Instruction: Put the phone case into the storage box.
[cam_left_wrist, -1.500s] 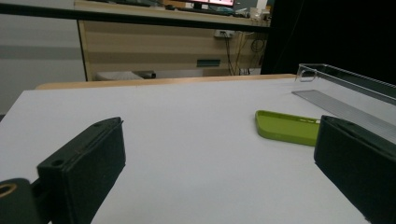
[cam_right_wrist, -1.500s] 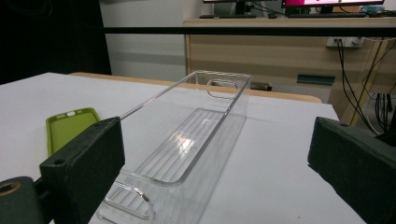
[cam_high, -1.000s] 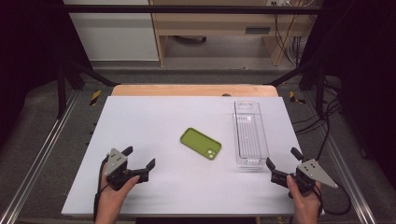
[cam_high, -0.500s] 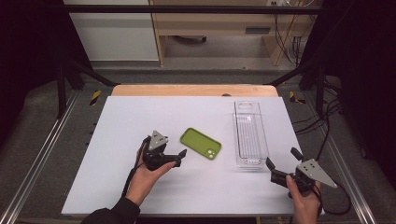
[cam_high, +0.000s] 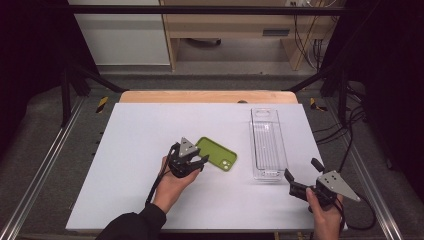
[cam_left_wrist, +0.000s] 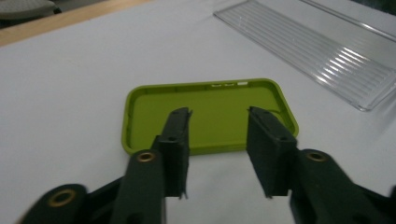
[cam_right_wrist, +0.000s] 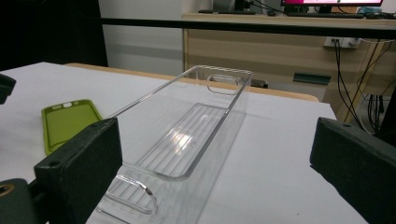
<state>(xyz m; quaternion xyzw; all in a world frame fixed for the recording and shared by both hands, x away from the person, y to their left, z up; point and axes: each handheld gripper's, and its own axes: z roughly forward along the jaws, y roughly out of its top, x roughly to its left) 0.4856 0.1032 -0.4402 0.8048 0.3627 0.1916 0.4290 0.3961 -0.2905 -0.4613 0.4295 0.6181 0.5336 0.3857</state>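
Observation:
A lime-green phone case (cam_high: 220, 154) lies flat, hollow side up, near the middle of the white table (cam_high: 135, 130). My left gripper (cam_high: 201, 162) has come to the case's left end. In the left gripper view its jaws (cam_left_wrist: 219, 111) reach over the near rim of the case (cam_left_wrist: 210, 93) with a gap between them. They have just been closing, and the pads press on nothing. My right gripper (cam_high: 302, 169) rests at the front right, jaws spread wide, pointing at the near end of a clear plastic tray (cam_high: 267, 142).
The empty clear tray (cam_right_wrist: 187, 130) runs lengthwise away from me, right of the case (cam_right_wrist: 70, 119). A wooden edge (cam_high: 205, 96) borders the table's far side, with metal rails at both sides. Cables and furniture stand beyond the table.
My left gripper has travelled right from the front left of the table up to the green case, and its jaws have narrowed. The right gripper has stayed put.

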